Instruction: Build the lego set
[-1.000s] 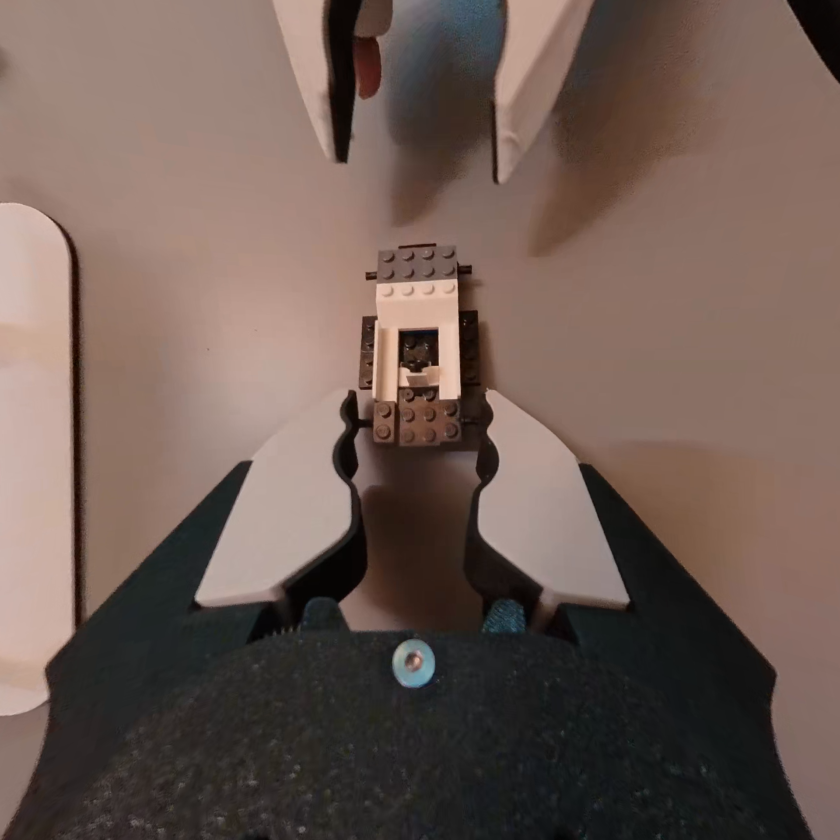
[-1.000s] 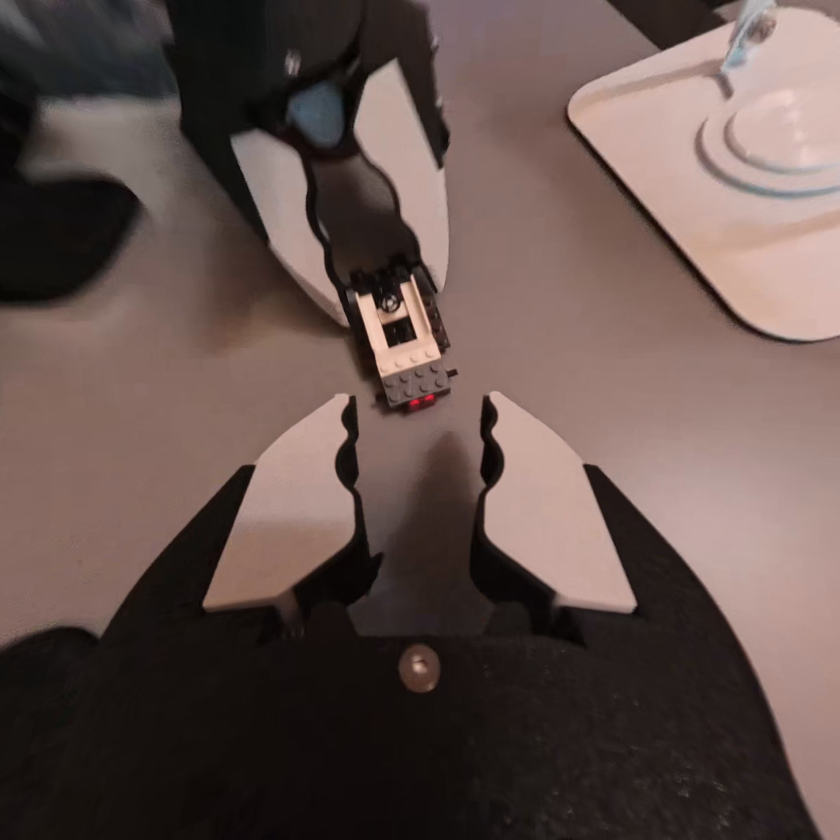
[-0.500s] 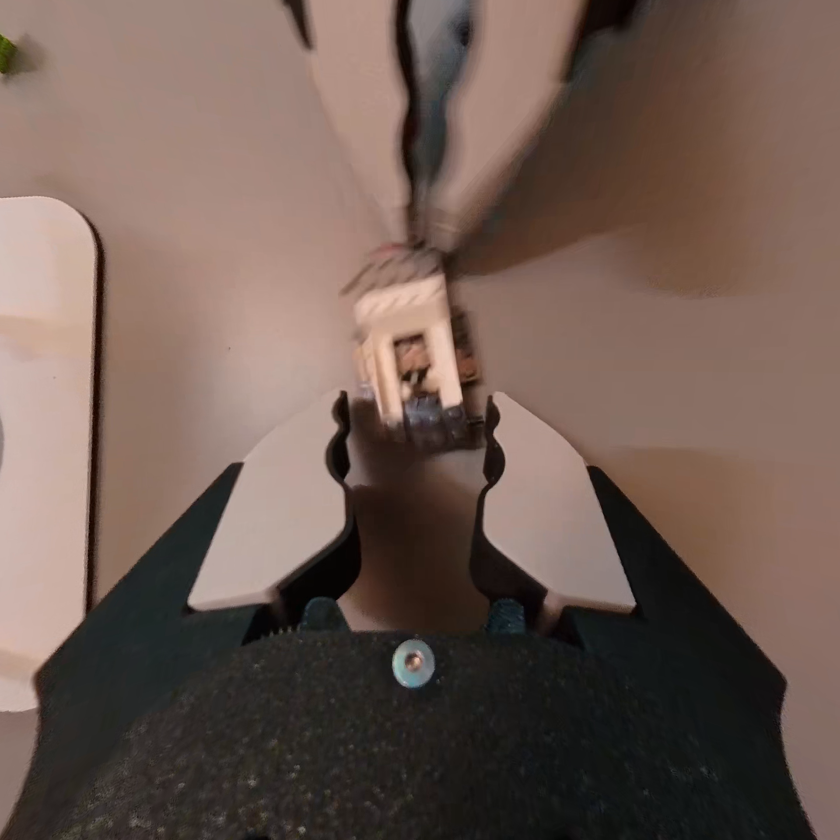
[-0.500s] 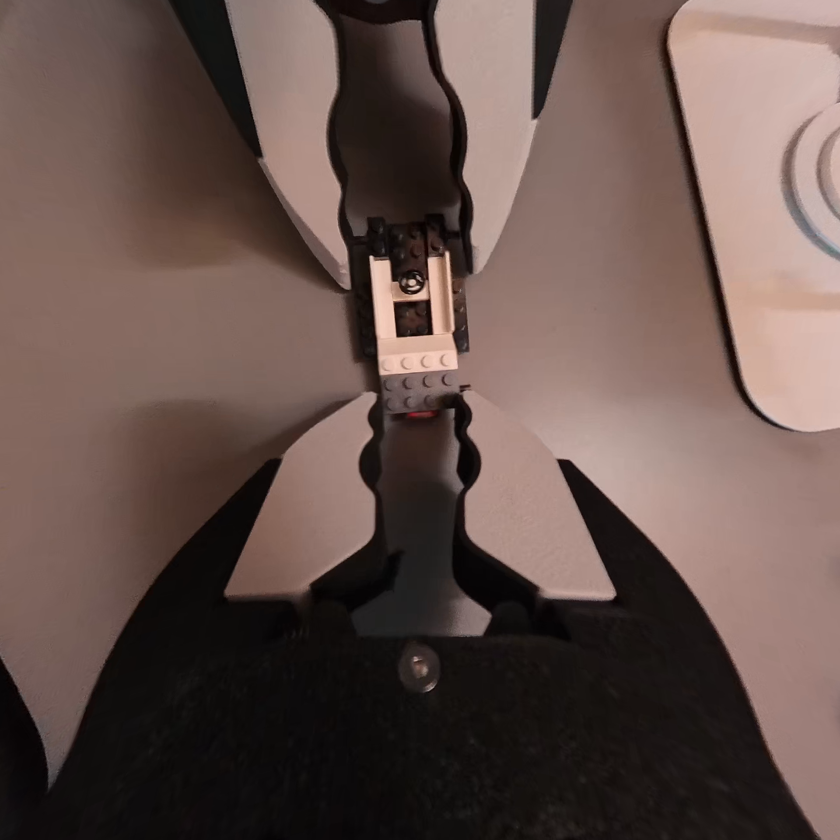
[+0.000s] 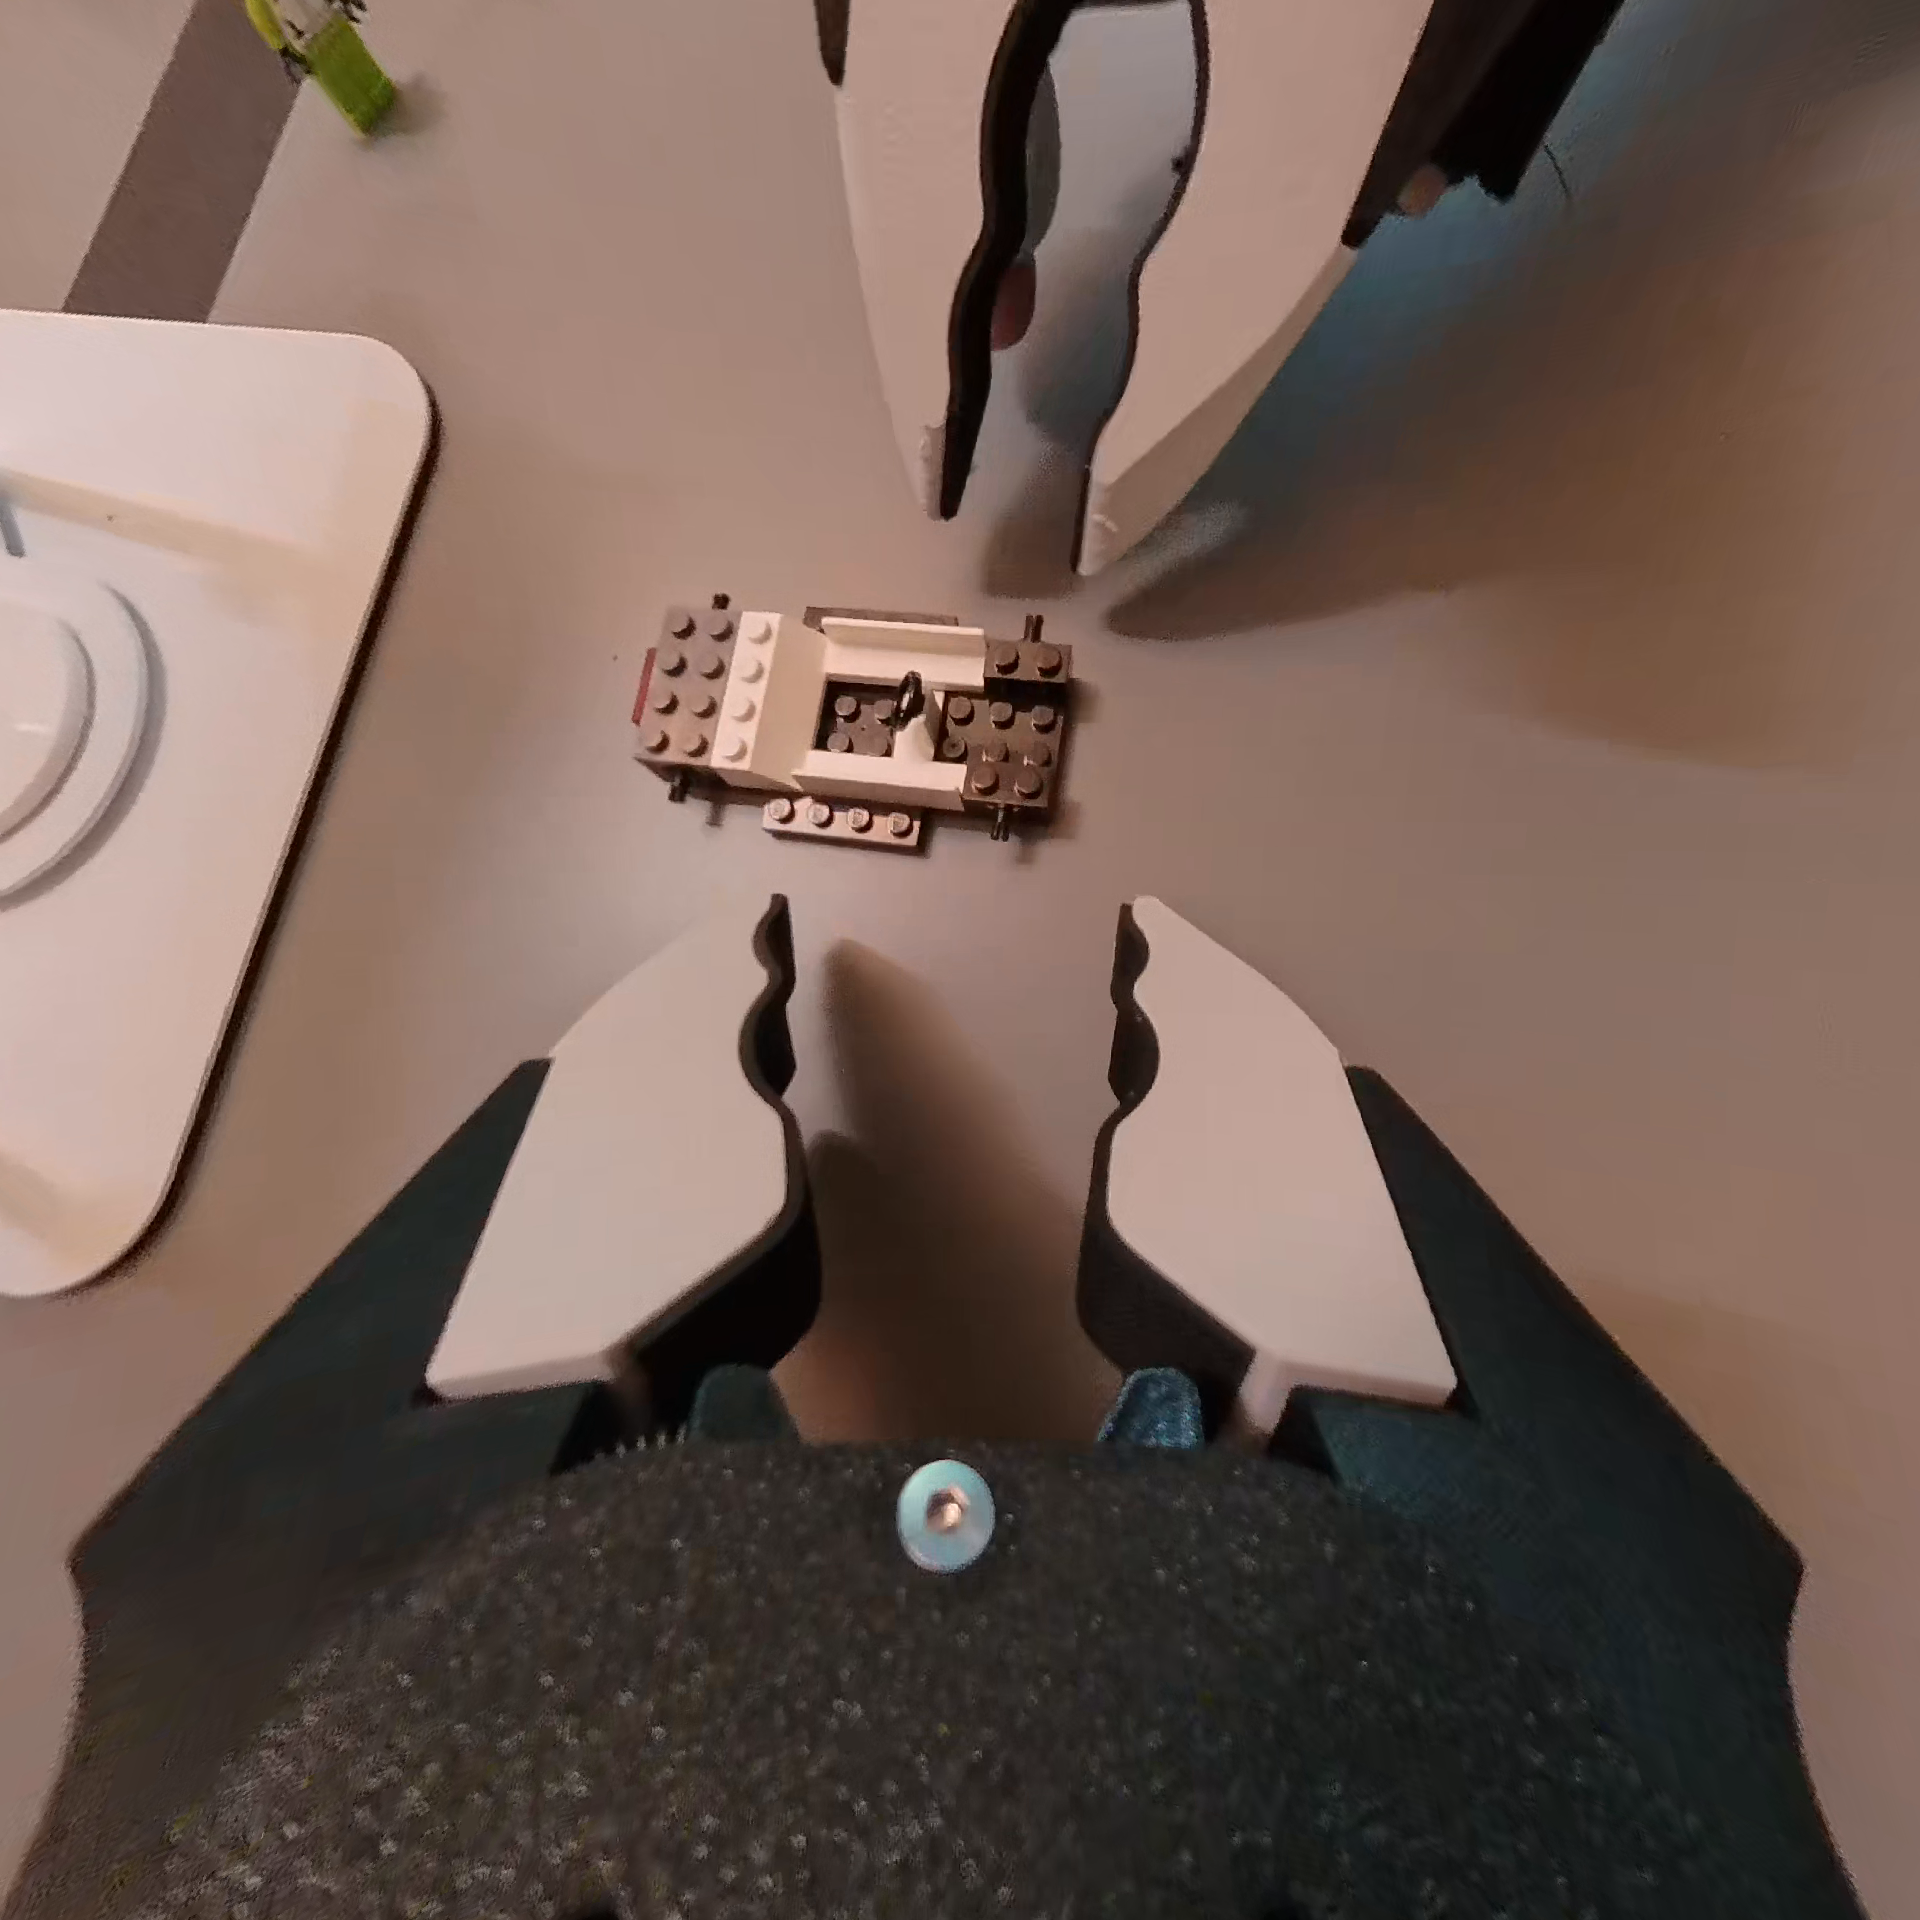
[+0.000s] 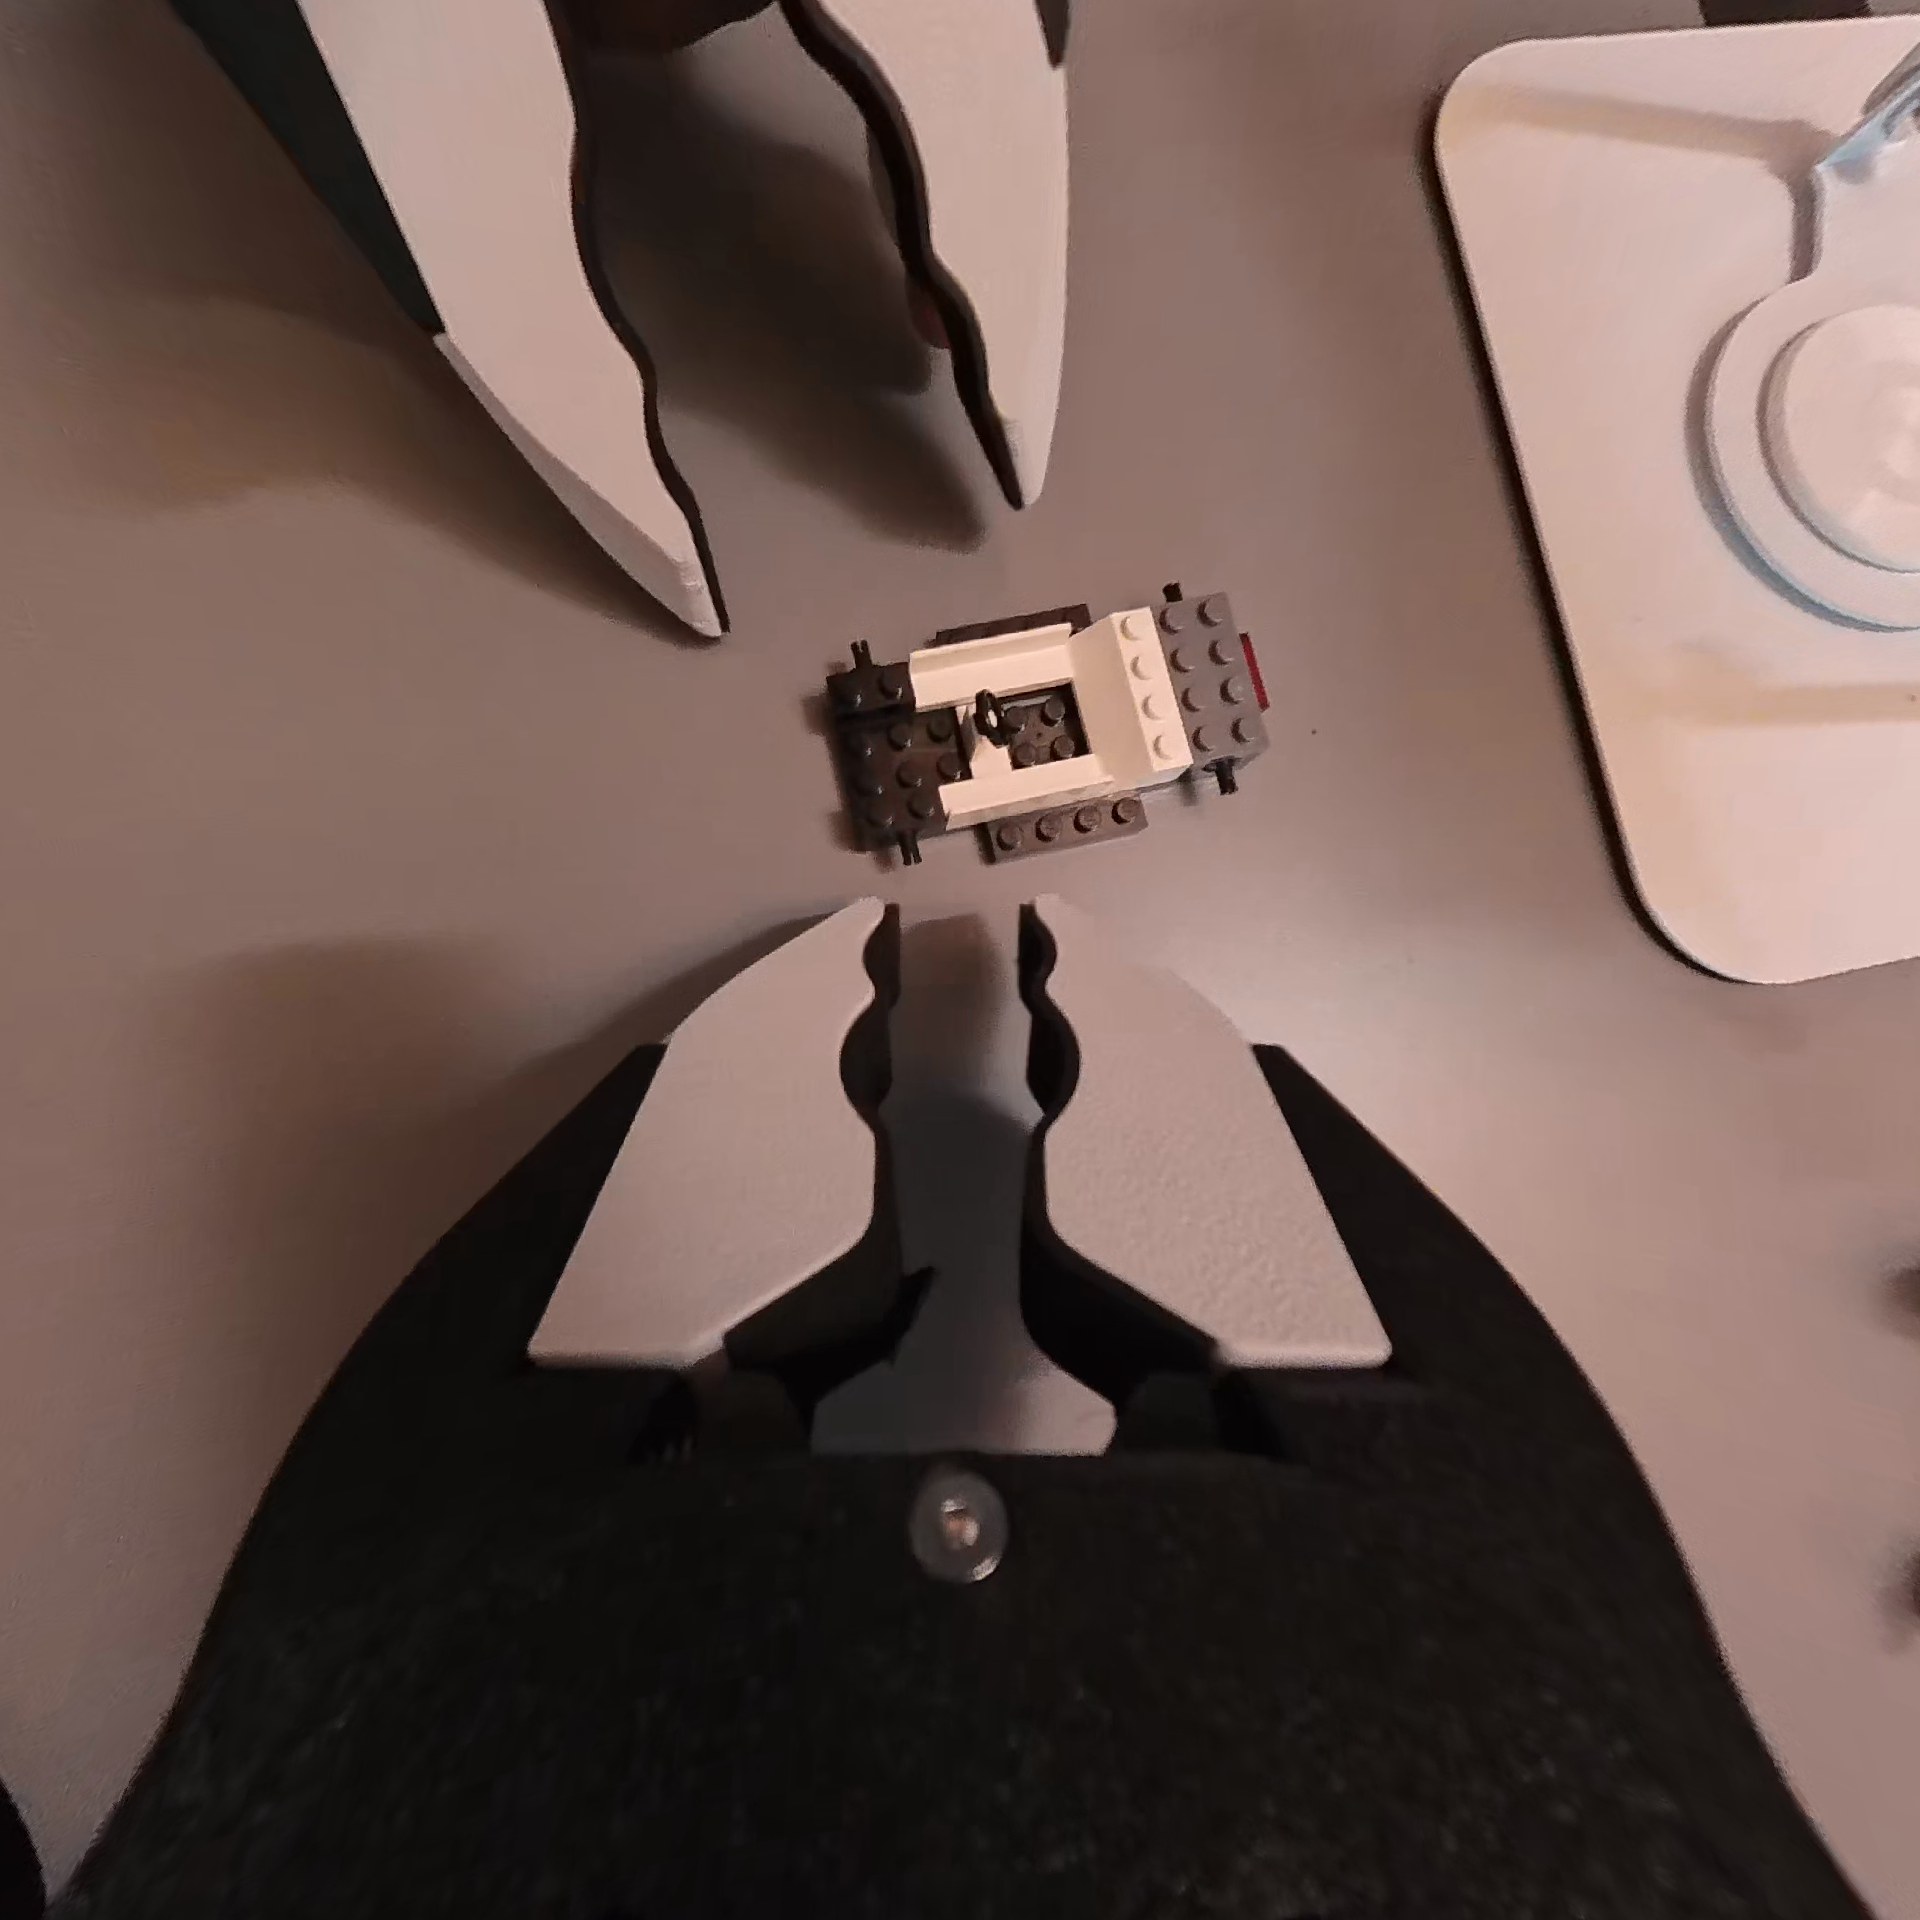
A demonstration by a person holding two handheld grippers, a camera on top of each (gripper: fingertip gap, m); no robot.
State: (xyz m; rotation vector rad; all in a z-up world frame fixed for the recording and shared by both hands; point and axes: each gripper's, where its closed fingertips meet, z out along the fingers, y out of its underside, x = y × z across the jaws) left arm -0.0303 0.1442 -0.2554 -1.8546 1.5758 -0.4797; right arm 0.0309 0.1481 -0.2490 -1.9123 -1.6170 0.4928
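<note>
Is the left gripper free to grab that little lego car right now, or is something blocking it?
Probably yes. The left gripper is open and empty, and the lego car sits on bare table just ahead of its fingertips. The right gripper hangs at the far side, apart from the car.

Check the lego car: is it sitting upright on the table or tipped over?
Upright. The lego car rests flat on the table with its studs and steering wheel facing up, and neither claw touches it.

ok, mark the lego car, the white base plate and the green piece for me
lego car (image 5: 854, 717), left wrist view, white body.
white base plate (image 6: 1621, 436), right wrist view, bare flat surface.
green piece (image 5: 348, 68), left wrist view, its middle.
</note>
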